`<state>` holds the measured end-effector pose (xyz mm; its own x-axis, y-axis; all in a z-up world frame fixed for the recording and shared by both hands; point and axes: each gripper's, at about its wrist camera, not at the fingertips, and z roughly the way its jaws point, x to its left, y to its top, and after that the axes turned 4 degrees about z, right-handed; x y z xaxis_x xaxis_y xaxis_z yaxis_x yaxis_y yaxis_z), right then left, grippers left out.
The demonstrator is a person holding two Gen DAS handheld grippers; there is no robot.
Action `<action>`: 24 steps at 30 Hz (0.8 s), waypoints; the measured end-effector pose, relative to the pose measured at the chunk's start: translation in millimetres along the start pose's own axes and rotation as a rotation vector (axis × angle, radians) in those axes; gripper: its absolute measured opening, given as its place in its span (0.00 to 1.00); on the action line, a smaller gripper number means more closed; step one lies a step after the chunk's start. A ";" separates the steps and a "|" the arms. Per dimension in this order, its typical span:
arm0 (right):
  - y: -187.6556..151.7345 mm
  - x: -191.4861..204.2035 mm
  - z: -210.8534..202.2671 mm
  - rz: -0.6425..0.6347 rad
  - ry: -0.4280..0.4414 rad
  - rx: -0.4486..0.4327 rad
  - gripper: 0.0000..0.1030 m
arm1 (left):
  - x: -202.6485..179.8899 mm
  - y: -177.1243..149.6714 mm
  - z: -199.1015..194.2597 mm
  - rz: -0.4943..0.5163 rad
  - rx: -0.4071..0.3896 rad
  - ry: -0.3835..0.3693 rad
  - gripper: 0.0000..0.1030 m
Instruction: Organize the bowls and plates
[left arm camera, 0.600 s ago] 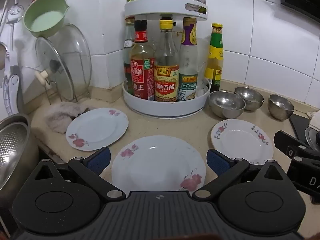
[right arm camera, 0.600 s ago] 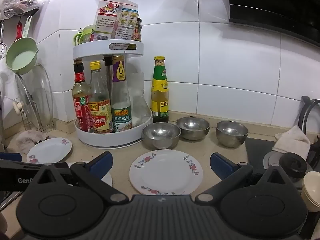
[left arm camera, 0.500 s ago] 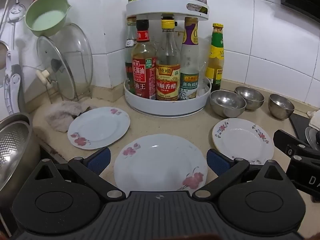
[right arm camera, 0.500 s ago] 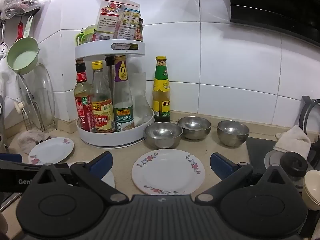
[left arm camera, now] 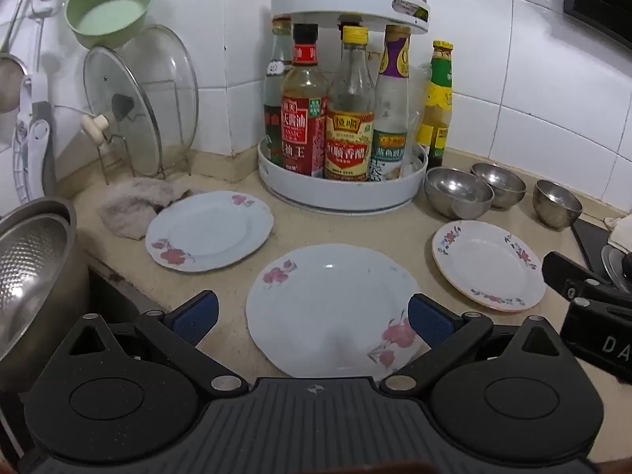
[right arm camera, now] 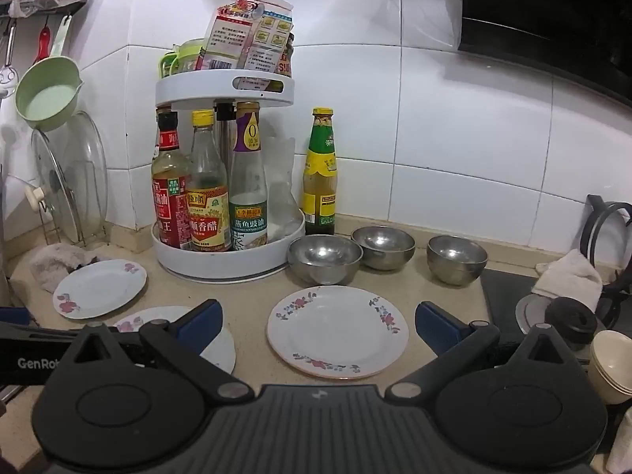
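Hovering: left gripper [left arm camera: 312, 316] spread wide over large plate [left arm camera: 331, 308]; right gripper [right arm camera: 318, 324] spread wide, empty.

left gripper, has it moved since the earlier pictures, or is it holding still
Yes. The left gripper has shifted left: in its own view the white two-tier bottle rack and large floral white plate sit further right in frame than before.

We lose the near edge of the big plate [left arm camera: 331, 308] under the left gripper's body at the bottom of the left wrist view. In the right wrist view that same plate [right arm camera: 221, 345] hides mostly behind a blue finger [right arm camera: 199, 322]. At the right edge, the cream bowls [right arm camera: 612, 367] are cut off. Bottle labels [right arm camera: 205, 219] are too small for us to read.
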<state>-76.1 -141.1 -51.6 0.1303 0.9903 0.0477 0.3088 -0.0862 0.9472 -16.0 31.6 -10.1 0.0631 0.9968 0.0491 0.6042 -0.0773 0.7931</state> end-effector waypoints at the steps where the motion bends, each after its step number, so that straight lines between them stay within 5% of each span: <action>1: -1.7 1.5 -0.6 -0.004 -0.004 0.004 0.99 | 1.5 0.0 0.1 -0.002 0.007 -0.002 1.00; 24: -2.0 21.3 14.3 -0.046 0.020 0.058 0.99 | 19.2 -7.0 8.0 -0.069 0.048 0.035 1.00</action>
<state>-60.4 -121.4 -57.0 0.0957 0.9953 0.0117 0.3686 -0.0464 0.9284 -12.7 51.1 -19.6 -0.0070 0.9998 0.0175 0.6432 -0.0088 0.7656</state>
